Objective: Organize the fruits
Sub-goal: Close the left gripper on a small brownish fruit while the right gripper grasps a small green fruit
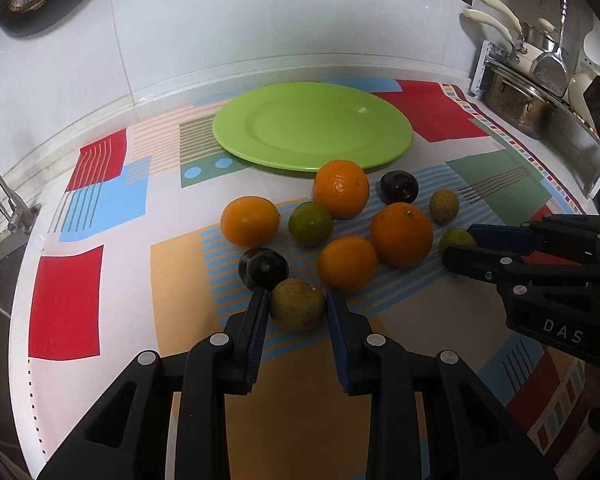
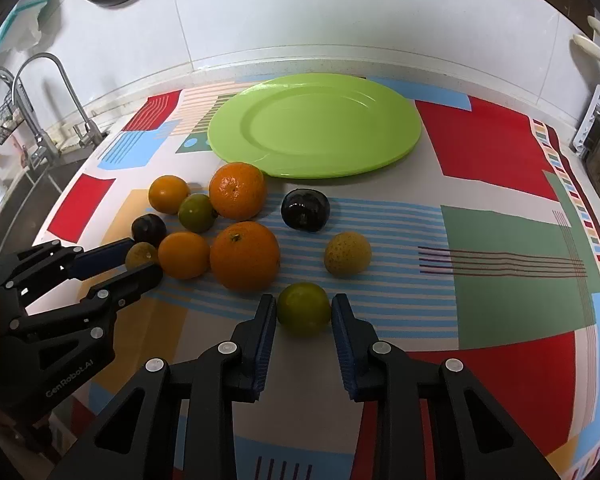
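Blue-padded, our left gripper (image 1: 297,304) is closed on a yellow-brown fruit (image 1: 297,303) lying on the patterned cloth (image 1: 68,304), near the green plate (image 1: 312,126). From the right wrist, our right gripper (image 2: 304,310) clamps a green citrus (image 2: 303,307) beside an orange (image 2: 245,255).

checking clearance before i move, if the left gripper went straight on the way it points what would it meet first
The left gripper is shut on the yellow-green fruit. Straight beyond it, probably the small orange, with a dark plum just left; depth is uncertain.
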A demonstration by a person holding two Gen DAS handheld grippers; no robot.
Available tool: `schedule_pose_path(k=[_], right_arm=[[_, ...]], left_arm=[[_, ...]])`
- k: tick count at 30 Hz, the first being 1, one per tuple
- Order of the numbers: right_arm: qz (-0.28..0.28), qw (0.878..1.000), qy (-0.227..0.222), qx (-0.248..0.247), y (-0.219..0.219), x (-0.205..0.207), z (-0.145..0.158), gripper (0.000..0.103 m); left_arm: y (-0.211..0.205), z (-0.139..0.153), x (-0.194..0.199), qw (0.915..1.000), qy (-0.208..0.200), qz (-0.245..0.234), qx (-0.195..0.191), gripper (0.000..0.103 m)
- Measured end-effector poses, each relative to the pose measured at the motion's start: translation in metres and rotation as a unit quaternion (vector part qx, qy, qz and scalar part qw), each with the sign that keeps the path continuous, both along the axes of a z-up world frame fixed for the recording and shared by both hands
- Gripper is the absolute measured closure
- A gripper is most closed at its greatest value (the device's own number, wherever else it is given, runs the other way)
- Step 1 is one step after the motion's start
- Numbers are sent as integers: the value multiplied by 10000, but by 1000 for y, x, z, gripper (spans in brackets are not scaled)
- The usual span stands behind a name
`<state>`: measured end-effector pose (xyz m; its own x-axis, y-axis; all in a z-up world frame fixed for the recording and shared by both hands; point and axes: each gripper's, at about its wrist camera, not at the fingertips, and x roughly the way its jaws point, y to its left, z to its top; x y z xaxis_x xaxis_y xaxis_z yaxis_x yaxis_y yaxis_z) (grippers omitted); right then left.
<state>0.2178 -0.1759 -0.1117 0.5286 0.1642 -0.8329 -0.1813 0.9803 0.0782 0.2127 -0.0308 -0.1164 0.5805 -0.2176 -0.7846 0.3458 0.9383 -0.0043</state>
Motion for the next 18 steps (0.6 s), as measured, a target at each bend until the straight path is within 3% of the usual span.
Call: schedule_pose_path(k=[18], right_arm=[[233,9976,-622,173,8,-16,41,74]], left_arm=[[-3,51,-11,9981,-588,-4,-189,73]])
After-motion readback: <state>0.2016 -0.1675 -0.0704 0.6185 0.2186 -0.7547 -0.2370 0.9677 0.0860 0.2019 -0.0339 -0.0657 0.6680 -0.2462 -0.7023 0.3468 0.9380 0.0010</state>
